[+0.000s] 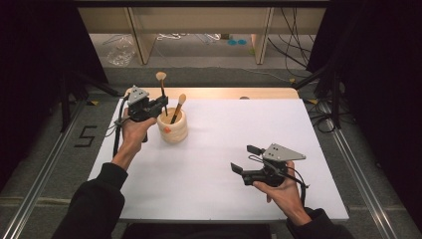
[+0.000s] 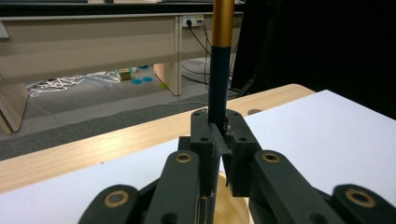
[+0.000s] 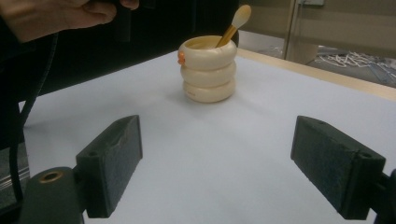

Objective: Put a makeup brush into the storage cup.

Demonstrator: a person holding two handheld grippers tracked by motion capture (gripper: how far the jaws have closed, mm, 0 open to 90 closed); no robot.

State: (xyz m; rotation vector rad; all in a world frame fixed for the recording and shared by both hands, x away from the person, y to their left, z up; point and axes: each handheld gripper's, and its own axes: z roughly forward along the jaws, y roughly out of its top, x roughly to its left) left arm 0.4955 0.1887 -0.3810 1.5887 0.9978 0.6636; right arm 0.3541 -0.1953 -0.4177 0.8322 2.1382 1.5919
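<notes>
Left gripper (image 1: 161, 103) at holder's (image 1: 173, 130) rim, jaws clenched on brush (image 1: 162, 89), upright, dark handle pinched between pads, bristle head up, lower end over holder's mouth. Second brush (image 1: 177, 107) already leaning inside holder, far left of tabletop (image 1: 209, 164). Right gripper (image 1: 244, 160) idle near front right, jaws released, nothing between. Judged: one brush stowed, second nearly in; lowering and release left.

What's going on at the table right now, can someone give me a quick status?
Left gripper shut on a brush, above the cream cup. Right gripper open, holding nothing. Second brush stands in the cup. Nothing in the way.
</notes>
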